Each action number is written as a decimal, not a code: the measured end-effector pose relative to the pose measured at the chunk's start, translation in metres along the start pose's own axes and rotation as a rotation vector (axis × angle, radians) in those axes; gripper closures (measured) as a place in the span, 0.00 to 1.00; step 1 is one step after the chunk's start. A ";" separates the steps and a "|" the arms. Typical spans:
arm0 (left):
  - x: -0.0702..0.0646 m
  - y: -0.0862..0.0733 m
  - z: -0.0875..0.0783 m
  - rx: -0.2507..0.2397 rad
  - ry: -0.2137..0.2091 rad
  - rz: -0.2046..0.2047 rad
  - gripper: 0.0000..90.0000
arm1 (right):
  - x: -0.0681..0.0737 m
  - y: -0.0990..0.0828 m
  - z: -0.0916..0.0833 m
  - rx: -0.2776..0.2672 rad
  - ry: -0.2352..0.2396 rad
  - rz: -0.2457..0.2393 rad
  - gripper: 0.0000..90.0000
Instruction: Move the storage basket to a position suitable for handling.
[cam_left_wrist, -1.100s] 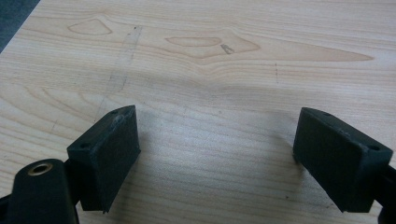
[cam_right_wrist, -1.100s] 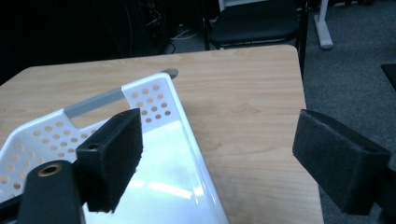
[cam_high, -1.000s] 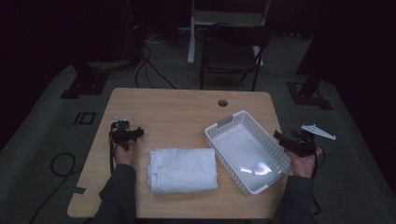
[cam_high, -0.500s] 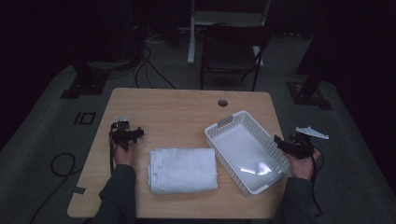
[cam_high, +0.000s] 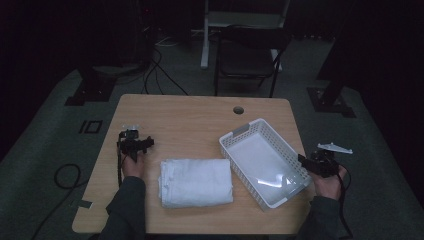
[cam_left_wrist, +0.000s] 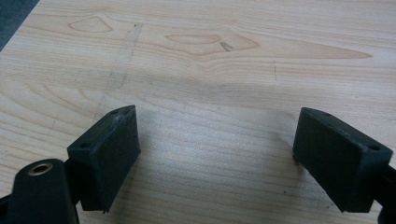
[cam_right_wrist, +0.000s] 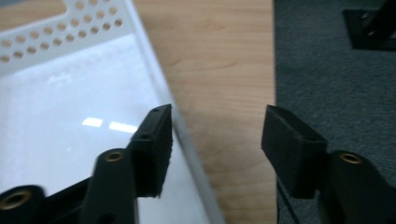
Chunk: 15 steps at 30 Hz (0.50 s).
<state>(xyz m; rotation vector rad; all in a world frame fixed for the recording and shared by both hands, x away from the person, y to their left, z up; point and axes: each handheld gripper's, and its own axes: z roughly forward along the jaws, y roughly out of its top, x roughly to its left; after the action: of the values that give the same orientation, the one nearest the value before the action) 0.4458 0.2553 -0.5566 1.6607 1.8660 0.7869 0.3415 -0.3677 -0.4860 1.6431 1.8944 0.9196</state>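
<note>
While the right gripper (cam_high: 306, 161) hangs at the right-hand wall of the white basket (cam_high: 240, 136), its jaws have just been closing with that wall's rim between them, one jaw over the basket's inside and one outside, the pads not yet pressing. The right hand (cam_high: 327, 181) lies off the tabletop (cam_high: 190, 115) edge beside the basket. Left of the basket, beyond the folded white towel (cam_high: 196, 181), the left gripper (cam_high: 146, 144) rests low, jaws wide apart, holding nothing.
</note>
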 end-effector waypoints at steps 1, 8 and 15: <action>0.000 0.000 0.000 0.000 0.000 0.000 0.16 | 0.001 0.000 0.001 0.008 -0.001 -0.014 0.52; 0.000 0.000 0.000 0.000 0.000 0.000 0.16 | 0.005 0.000 0.007 0.021 0.023 -0.041 0.64; 0.000 0.000 0.000 0.000 0.000 0.000 0.16 | 0.006 0.005 0.015 0.029 0.034 -0.060 0.77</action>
<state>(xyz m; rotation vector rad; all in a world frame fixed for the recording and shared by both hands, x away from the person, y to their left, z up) 0.4458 0.2552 -0.5566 1.6607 1.8657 0.7870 0.3550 -0.3585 -0.4920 1.5875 1.9776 0.9051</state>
